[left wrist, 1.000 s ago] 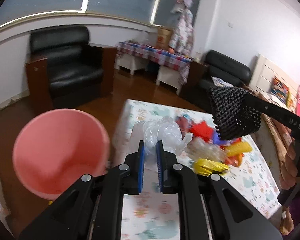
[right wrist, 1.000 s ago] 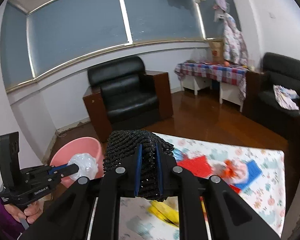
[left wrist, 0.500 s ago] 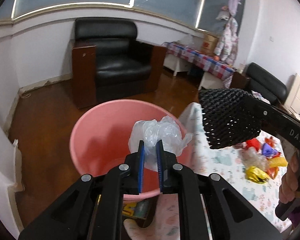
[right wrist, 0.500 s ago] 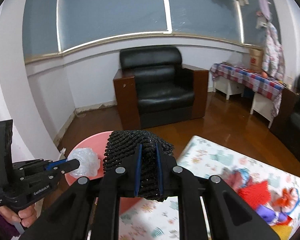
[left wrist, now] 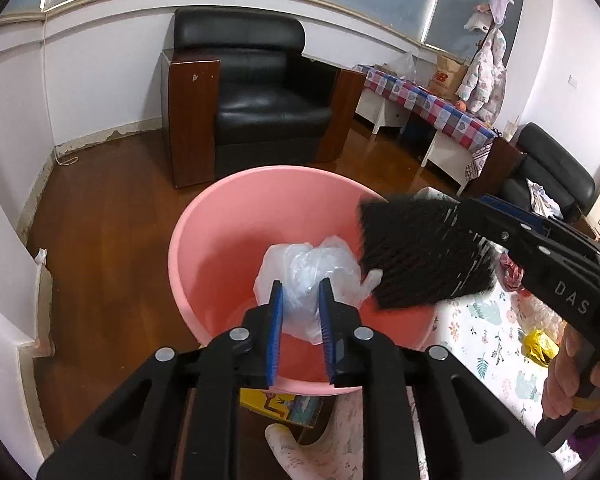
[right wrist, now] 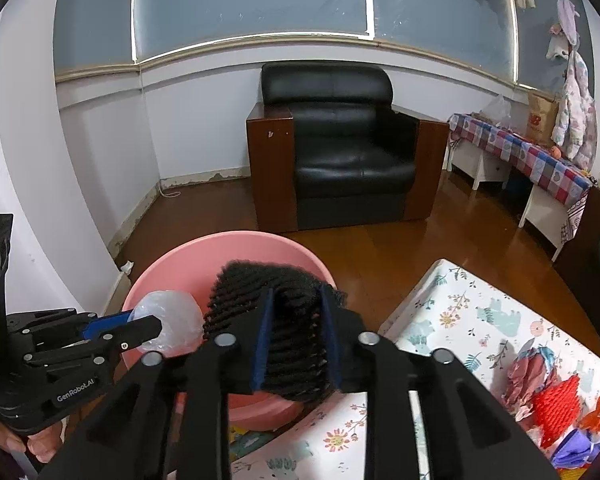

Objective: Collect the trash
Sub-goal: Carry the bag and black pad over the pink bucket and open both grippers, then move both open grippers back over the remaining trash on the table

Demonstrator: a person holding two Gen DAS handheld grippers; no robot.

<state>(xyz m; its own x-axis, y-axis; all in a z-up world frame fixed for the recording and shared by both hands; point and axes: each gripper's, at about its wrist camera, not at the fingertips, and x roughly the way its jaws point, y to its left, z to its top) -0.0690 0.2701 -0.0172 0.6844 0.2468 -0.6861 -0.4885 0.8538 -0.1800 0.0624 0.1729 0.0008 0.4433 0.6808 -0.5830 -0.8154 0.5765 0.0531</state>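
Both grippers hang over the pink bucket (left wrist: 300,240), jaws just opening for the drop. Left gripper (left wrist: 300,300): partly parted, clear plastic bag (left wrist: 308,276) loose between. Right gripper (right wrist: 296,320): partly parted around black mesh pad (right wrist: 284,312); contact unclear.

From my seat I see a room with pale walls (right wrist: 204,136) and a band of dim blue-grey windows (right wrist: 252,4) curving above a light sill. A black leather armchair (right wrist: 340,152) with brown wooden sides stands against the wall on a glossy brown wooden floor (left wrist: 112,216). To the right, a white side table under a checked cloth (right wrist: 540,160) carries a paper bag (right wrist: 542,118), a pale jacket (right wrist: 576,116) hangs above it, and another black seat (left wrist: 548,172) sits further right.
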